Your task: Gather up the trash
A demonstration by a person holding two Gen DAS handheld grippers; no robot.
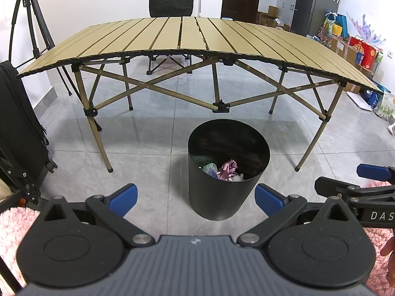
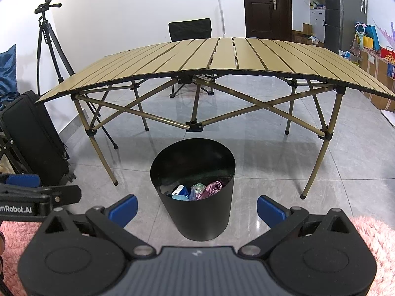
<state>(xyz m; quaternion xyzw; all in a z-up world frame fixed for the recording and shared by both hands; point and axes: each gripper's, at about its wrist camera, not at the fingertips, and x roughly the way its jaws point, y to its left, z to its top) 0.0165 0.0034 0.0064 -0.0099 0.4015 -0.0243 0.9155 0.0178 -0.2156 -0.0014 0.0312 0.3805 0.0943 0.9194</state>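
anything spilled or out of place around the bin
Nothing stands out. The round black metal bin stands upright on the grey tiled floor, crumpled trash inside it, none visible around it. The tan slatted folding table is bare.

This is looking like a home room: a folding camping table (image 1: 187,34) is standing on grey tiles, with a fridge (image 2: 345,12) (tall, dark) and gift bags (image 1: 363,49) lining the wall.

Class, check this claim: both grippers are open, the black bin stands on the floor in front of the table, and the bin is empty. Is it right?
One part is wrong: the bin is not empty. The right wrist view shows crumpled trash at its bottom. The rest holds: the left gripper and right gripper are open, and the bin stands on the floor in front of the table.
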